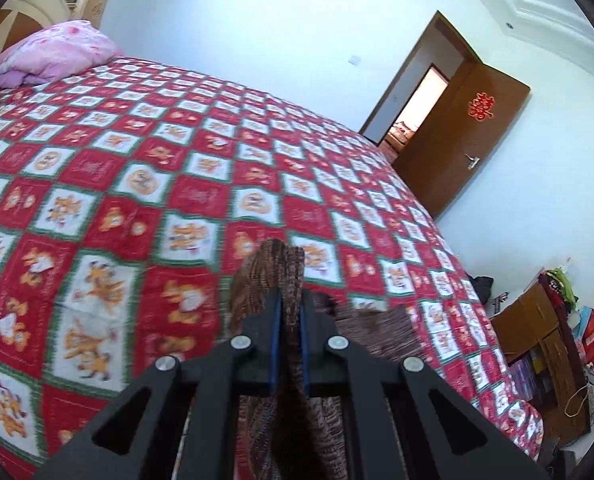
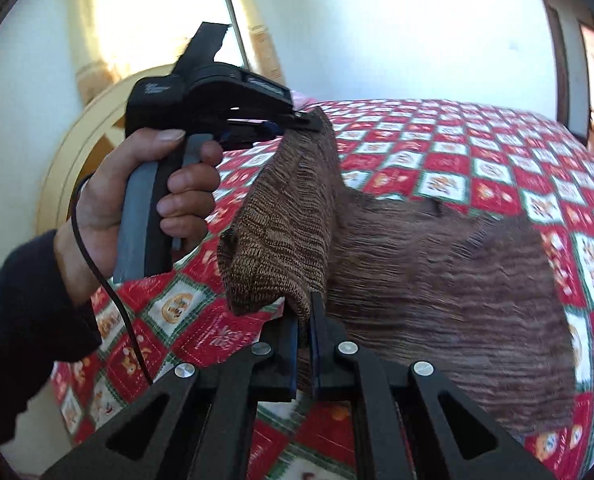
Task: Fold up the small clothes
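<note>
A brown knitted garment (image 2: 437, 256) lies partly spread on the bed, with one edge lifted off it. My right gripper (image 2: 304, 320) is shut on a fold of that edge at the bottom centre of the right wrist view. In the same view my left gripper (image 2: 309, 120), held by a hand (image 2: 137, 196), pinches another part of the edge higher up, so the cloth hangs stretched between the two. In the left wrist view the left gripper (image 1: 291, 304) is shut on the brown knit (image 1: 273, 272), which stands up between the blue pads.
The bed carries a red, white and green patterned quilt (image 1: 157, 168). A pink pillow (image 1: 53, 52) lies at its head. An open brown door (image 1: 461, 136) and a cluttered low cabinet (image 1: 537, 328) stand beyond the bed's far side. A black cable (image 2: 109, 288) hangs from the hand-held gripper.
</note>
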The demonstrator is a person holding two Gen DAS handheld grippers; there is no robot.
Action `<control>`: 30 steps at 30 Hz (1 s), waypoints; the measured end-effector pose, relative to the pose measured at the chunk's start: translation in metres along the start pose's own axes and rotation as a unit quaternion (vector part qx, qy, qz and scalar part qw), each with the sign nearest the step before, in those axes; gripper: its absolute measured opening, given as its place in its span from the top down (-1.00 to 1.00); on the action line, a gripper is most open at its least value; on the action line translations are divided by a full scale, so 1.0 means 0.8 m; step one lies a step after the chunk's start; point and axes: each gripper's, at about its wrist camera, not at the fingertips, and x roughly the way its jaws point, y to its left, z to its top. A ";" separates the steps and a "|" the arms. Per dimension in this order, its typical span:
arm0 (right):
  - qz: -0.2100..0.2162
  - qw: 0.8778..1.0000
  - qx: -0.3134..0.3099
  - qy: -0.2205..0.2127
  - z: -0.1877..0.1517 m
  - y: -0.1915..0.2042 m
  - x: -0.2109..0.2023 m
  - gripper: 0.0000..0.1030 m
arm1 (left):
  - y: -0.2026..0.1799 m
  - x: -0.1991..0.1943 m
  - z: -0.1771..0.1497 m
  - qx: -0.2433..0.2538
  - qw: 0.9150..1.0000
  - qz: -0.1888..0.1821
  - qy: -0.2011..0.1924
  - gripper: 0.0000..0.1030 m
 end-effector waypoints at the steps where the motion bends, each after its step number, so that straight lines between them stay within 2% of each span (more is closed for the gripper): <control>1: -0.003 1.000 0.007 -0.001 -0.001 -0.005 -0.002 0.93 | -0.006 0.003 0.001 0.002 1.000 -0.002 0.001 0.84; 16: -0.042 0.995 0.092 -0.002 -0.028 -0.126 -0.073 0.93 | -0.122 0.062 -0.011 0.076 0.996 -0.016 0.032 0.84; 24: -0.040 0.988 0.150 0.022 -0.057 -0.174 -0.081 0.93 | -0.164 0.113 -0.032 0.113 0.992 -0.012 0.061 0.84; 30: -0.030 0.980 0.194 0.041 -0.078 -0.202 -0.077 0.93 | -0.179 0.148 -0.051 0.122 0.989 0.000 0.088 0.84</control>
